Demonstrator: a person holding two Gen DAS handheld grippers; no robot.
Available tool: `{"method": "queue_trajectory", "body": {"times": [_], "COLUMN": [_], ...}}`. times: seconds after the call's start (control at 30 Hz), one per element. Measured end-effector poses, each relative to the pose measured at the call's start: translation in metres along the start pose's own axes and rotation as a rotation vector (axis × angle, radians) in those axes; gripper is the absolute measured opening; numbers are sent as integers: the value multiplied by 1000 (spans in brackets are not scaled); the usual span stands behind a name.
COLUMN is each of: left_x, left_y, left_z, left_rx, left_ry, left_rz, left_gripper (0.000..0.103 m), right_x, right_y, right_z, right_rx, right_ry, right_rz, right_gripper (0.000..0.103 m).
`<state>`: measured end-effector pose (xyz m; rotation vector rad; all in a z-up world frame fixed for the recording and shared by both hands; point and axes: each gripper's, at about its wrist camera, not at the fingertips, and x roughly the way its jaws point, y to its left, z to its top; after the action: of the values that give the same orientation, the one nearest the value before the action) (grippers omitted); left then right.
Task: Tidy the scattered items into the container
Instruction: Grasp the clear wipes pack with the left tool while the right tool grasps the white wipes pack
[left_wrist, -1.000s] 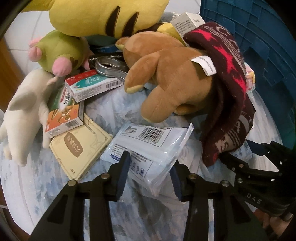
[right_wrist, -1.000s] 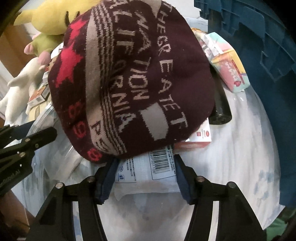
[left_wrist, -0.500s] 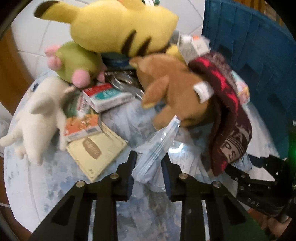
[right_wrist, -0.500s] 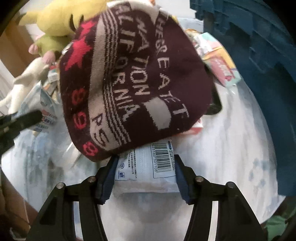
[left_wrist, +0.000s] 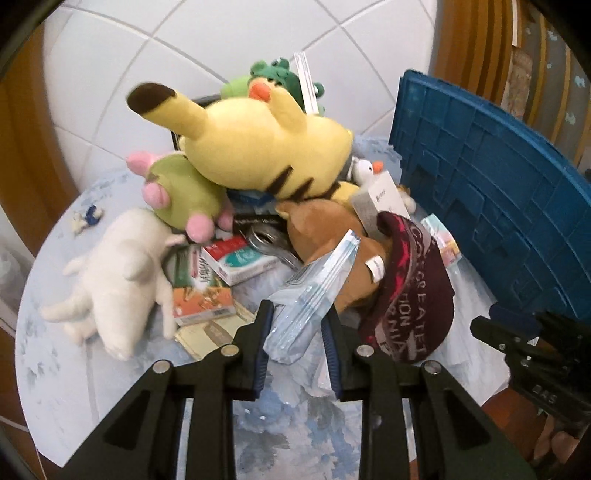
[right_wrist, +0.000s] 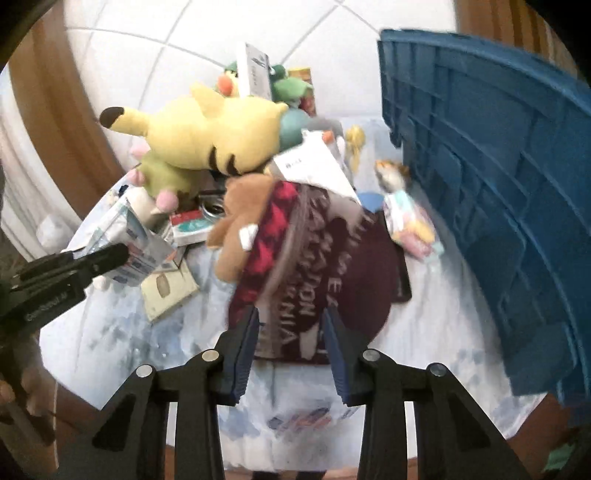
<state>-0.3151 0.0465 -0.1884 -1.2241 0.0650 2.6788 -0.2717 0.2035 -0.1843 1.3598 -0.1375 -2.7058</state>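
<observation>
Lifted off the surface (left_wrist: 110, 387) since earlier, both tools grip: left tool (left_wrist: 297, 343) clamps a clear packet (left_wrist: 314, 295), right tool (right_wrist: 290, 343) pinches the beanie's (right_wrist: 325, 273) near edge, left of the blue crate (right_wrist: 498, 184).

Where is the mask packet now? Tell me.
Left wrist view, bottom centre: the mask packet is clamped in the left claw, in front of the brown plush, left of the knit hat.

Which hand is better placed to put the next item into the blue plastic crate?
Probably left: the left gripper holds the clear plastic packet aloft. The right gripper sits nearer the blue plastic crate, but I can't see it holding anything.
</observation>
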Motion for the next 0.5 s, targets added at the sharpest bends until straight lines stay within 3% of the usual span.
{"method": "queue_trajectory", "body": {"times": [0.13,0.23,0.27,0.5], "left_x": [0,2,3,1], "left_y": [-3,2,6,27], "left_z": [-4,-20,-25,-62], "left_rx": [10,21,24,65], "left_ry": [20,58,75,152], "left_rz": [-8,-30,-37,-57], "left_gripper": [26,26,26,26], "right_x": [13,28,34,76], "right_y": [-12,-24,-27,-35], "right_z": [-19,-45,-54,-98], "right_rx": [35,87,104,184], "right_ry": [55,114,138,252], "right_rz": [-19,-46,-58,-64], "right_gripper": [37,54,56,56]}}
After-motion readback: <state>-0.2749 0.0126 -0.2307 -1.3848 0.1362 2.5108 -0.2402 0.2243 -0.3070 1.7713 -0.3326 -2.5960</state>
